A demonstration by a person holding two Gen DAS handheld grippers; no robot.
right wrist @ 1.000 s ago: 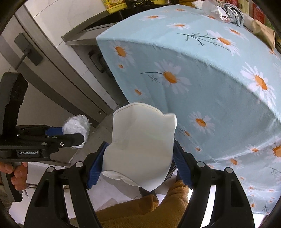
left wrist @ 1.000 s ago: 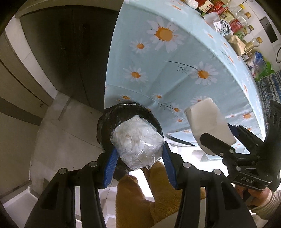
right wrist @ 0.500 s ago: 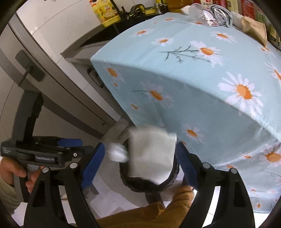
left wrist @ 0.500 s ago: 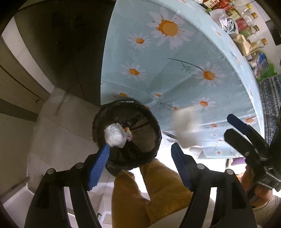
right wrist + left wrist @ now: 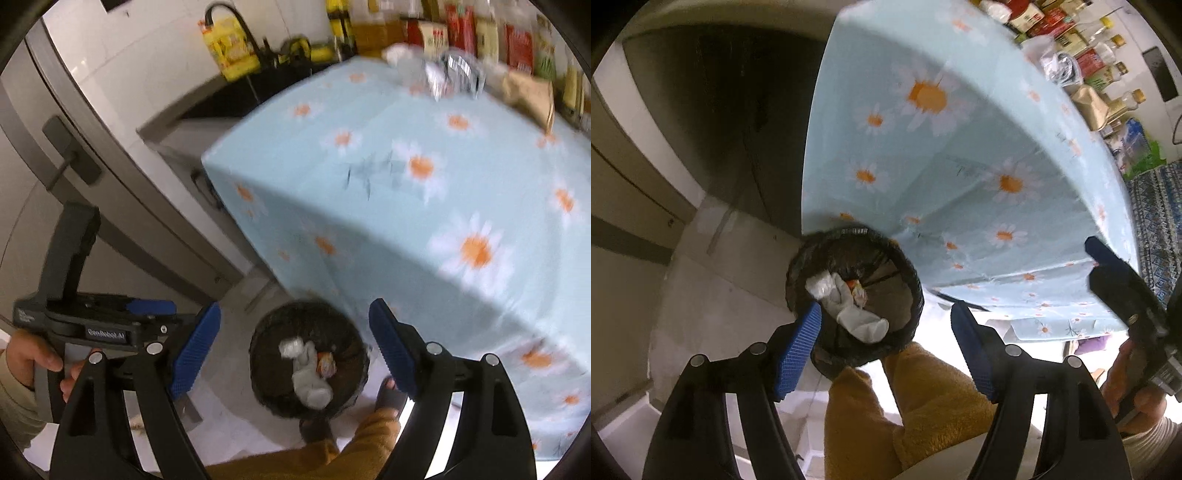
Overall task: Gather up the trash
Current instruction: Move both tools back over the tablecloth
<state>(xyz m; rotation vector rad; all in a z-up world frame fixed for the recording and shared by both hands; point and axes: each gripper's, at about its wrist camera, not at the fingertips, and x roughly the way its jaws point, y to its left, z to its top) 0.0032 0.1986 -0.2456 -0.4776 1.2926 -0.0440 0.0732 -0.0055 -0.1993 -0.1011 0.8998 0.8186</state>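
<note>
The left wrist view looked almost straight down past the corner of the daisy-print tablecloth [image 5: 960, 155] into the black-lined trash bin [image 5: 908, 295], and it alone showed the patterned blue rug [image 5: 1156, 229] at the far right and the dark cabinet front [image 5: 713, 122] beside the table. The right wrist view sat further back and caught what the other missed: a yellow bottle [image 5: 231, 51] on the counter by the sink, a grey door with its handle [image 5: 70, 151], and a dark slipper [image 5: 388, 397] on the floor just beside the bin [image 5: 266, 369]. The collected trash lay inside the bin on the floor at the table's corner: a crumpled clear plastic wrap [image 5: 820, 286] touching a long white crushed paper piece [image 5: 860, 317], with a small orange-and-white wrapper [image 5: 857, 290] next to them (the same three showed in the right wrist view, somewhat blurred). The left gripper [image 5: 886, 343] hung above the bin with its blue pads [image 5: 798, 347] well apart and nothing between them; from the other side it appeared at the left edge, gripped by a hand [image 5: 33, 358]. The right gripper [image 5: 295, 350] likewise stood wide apart and held nothing, its pads framing the bin below without touching it, and the left wrist view showed only its black finger tip and the hand [image 5: 1130, 384] carrying it.
</note>
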